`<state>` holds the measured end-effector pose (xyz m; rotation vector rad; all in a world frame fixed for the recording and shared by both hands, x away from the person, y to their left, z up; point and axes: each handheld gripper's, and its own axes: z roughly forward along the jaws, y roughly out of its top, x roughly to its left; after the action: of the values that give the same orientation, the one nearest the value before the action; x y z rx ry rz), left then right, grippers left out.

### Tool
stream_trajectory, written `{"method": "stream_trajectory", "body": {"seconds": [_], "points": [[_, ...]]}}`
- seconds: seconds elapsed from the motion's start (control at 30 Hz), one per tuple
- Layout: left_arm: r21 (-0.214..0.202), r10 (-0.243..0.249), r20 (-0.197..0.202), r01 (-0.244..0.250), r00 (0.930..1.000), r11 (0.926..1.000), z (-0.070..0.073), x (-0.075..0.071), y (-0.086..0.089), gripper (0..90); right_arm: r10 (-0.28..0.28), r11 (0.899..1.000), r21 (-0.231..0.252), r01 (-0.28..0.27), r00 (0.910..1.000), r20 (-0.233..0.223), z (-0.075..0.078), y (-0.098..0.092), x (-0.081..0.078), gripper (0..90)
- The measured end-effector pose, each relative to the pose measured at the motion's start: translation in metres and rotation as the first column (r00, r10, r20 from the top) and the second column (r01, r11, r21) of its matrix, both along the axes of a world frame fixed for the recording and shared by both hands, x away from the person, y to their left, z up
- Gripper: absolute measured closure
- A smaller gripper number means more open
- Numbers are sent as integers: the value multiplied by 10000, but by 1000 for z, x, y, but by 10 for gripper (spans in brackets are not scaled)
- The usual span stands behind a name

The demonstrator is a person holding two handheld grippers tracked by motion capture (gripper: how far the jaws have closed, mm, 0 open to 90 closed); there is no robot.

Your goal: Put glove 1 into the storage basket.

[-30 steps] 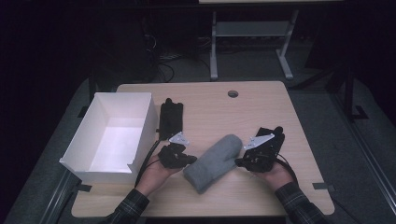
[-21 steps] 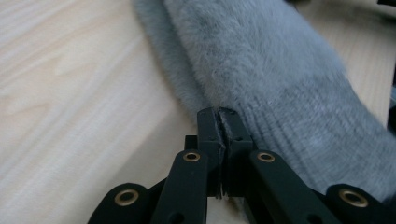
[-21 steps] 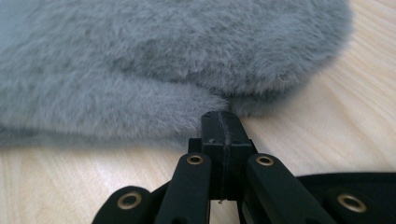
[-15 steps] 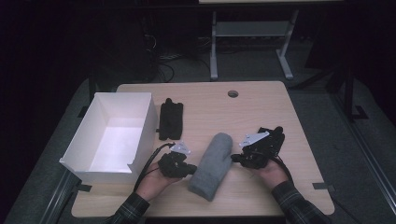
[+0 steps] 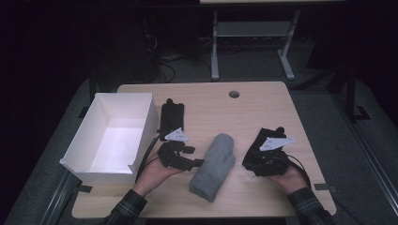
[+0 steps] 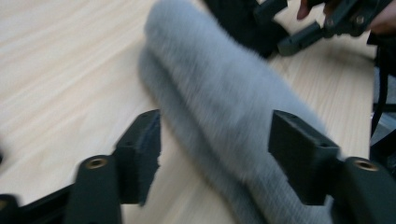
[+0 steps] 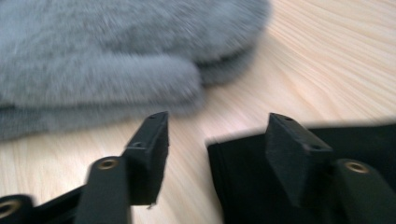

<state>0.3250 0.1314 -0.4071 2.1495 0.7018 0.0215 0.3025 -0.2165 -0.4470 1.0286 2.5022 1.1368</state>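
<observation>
A grey fleece mitten (image 5: 213, 166) lies flat on the wooden table (image 5: 206, 101), folded lengthwise, its cuff end toward the person's edge. This mitten serves as the landmark for all that follows.

Left gripper (image 5: 190, 163): held just to the left of the mitten, tips pointing at its side. Its jaws have just been opening and now stand spread. In the left gripper view the mitten (image 6: 219, 93) lies across the gap beyond the pads, and neither pad presses on it.

Right gripper (image 5: 249, 161): held to the right of the mitten, apart from it. Its jaws have likewise just been opening and stand spread, with nothing pinched. In the right gripper view the mitten's thumb (image 7: 116, 77) lies ahead of the tips, and a black glove (image 7: 261, 163) lies on the table under the right-hand jaw.

A second black glove (image 5: 172, 117) lies beyond and to the left of the mitten. A white open box (image 5: 82, 145) stands farther left, at the table's edge.
</observation>
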Motion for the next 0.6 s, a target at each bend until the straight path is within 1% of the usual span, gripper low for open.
{"method": "stream_trajectory", "body": {"seconds": [0.03,0.1,0.13,0.17,0.2,0.3,0.33,0.37,0.43,0.53,0.57,0.6], "points": [[-63,-98,165,99,9998,9999,3,2,-6,264,-177,9998,-51,177,9998,53,-1,-7,-4,316],[-42,-207,315,208,9993,9998,5,6,-12,233,-503,9986,-140,504,9987,127,-3,-20,-10,283],[-82,-233,307,236,9993,9997,5,7,-16,209,-797,9967,-119,798,9967,156,-4,-29,-14,259],[-82,-233,307,236,9993,9997,5,7,-16,187,-797,9967,-119,798,9967,156,-4,-29,-14,259],[-72,-304,264,306,9992,9995,3,11,-22,170,-1254,9919,-206,1255,9921,84,-7,-42,-18,229],[-92,-345,190,347,9992,9994,1,14,-28,135,-1650,9856,-358,1651,9863,49,-11,-56,-22,176],[-24,-350,208,351,9992,9994,-2,17,-34,133,-1753,9837,-384,1756,9845,113,-12,-61,-23,159],[-44,-379,149,379,9992,9993,-3,18,-35,133,-1850,9818,-418,1854,9826,129,-14,-65,-24,143],[-7,-391,92,392,9992,9992,-7,23,-40,128,-1918,9803,-466,1918,9814,56,-17,-72,-26,134],[101,-389,-1,389,9992,9992,-15,27,-46,128,-2014,9777,-613,2009,9795,-25,-22,-75,-25,122],[101,-389,-1,389,9992,9992,-15,27,-46,128,-2014,9777,-613,2009,9795,-25,-22,-75,-25,122],[238,-416,-152,419,9990,9988,-23,29,-51,127,-2040,9751,-891,2032,9790,3,-26,-73,-24,107]]}}
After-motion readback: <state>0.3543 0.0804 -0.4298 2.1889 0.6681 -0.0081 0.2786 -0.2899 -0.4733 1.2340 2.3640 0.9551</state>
